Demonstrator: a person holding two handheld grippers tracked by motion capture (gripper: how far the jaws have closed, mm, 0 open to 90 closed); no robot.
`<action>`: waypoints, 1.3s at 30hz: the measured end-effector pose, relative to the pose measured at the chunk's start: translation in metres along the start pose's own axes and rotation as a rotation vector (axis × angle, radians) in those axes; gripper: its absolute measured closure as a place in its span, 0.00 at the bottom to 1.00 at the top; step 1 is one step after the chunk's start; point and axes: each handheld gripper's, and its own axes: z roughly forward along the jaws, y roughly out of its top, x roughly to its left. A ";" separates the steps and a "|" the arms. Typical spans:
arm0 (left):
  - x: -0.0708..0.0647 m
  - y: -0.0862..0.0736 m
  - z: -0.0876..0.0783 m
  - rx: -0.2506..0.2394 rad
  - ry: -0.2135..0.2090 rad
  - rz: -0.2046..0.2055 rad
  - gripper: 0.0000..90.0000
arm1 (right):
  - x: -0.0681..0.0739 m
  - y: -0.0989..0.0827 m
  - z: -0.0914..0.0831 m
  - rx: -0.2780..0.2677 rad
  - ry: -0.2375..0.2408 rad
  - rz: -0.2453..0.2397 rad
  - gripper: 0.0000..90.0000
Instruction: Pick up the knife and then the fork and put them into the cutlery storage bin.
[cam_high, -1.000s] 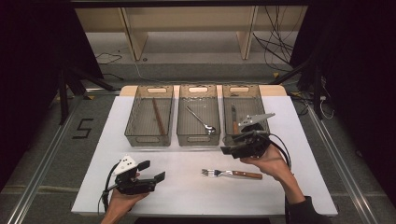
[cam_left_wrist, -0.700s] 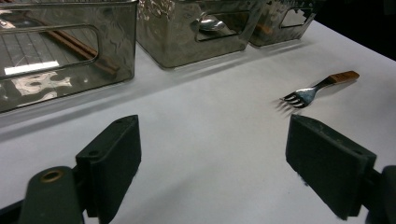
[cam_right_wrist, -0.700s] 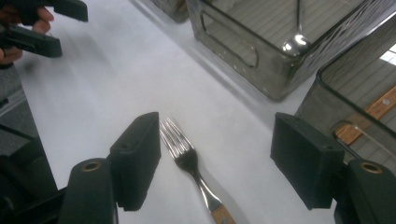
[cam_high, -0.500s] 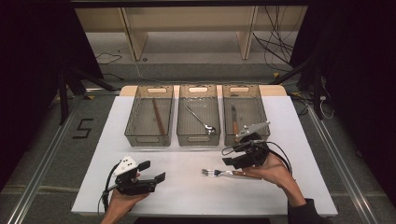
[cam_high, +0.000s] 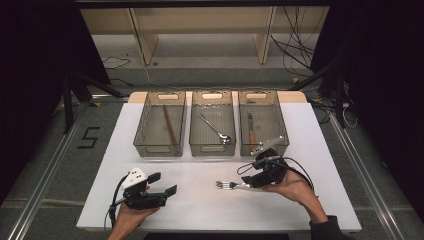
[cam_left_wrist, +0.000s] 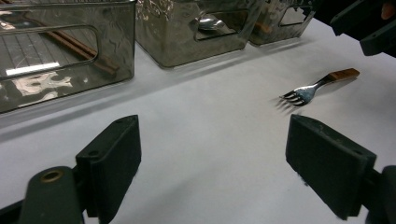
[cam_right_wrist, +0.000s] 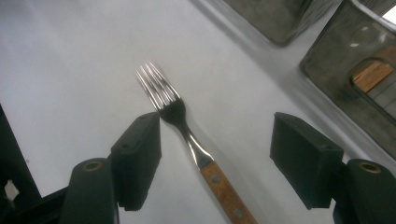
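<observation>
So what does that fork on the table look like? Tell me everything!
The shiny metal fork with a brown wooden handle has four thin tines, a narrow neck, and two small rivets in the handle. It lies flat on the white table, in front of the three clear bins. The right gripper is open around it, one jaw on each side; whether a jaw touches it is unclear.

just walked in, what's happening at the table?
A person holds a gripper in each hand at a white table. The right gripper is open with its jaws either side of a wooden-handled fork lying on the table, not gripping it. The left gripper is open over bare table. Three clear bins sit behind: chopsticks in the left one, a spoon in the middle, a wooden-handled utensil in the right.
</observation>
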 end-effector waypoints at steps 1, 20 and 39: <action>0.000 0.000 0.000 0.000 0.000 0.000 0.20 | 0.000 -0.001 0.001 0.010 -0.002 -0.007 0.37; -0.001 0.000 -0.001 -0.011 -0.007 0.002 0.20 | -0.001 -0.012 0.021 0.170 -0.021 -0.066 0.48; -0.002 0.000 0.000 -0.001 -0.009 0.003 0.20 | 0.001 -0.016 0.035 0.259 -0.053 -0.120 0.64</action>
